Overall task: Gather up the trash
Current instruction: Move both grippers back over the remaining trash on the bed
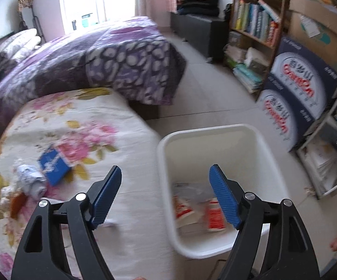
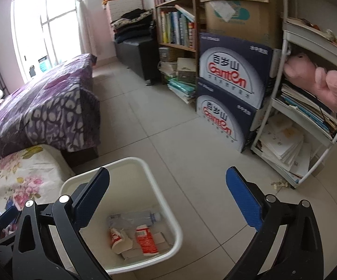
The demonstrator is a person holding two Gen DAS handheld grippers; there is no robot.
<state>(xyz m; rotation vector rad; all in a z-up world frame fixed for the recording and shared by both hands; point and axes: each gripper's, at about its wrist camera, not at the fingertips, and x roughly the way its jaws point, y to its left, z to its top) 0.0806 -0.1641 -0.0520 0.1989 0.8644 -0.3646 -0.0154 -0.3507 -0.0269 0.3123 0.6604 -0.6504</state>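
Both jaws gape wide and empty — left gripper (image 1: 165, 182) over the bed edge, right gripper (image 2: 168, 182) above the white bin (image 2: 145, 165). Remaining trash — blue box (image 1: 54, 165), crumpled wrappers (image 1: 30, 182) — lies near the floral bed's (image 1: 133, 135) left edge; approach low, one piece at a time.

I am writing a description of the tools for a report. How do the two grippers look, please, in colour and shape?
Both look alike. The left gripper and the right gripper each have a black frame of angular arms with triangular cut-outs, joined by round silver pivot pins. The fingers are flat and straight, with blue ribbed pads on their inner faces. No cables or markings are visible.
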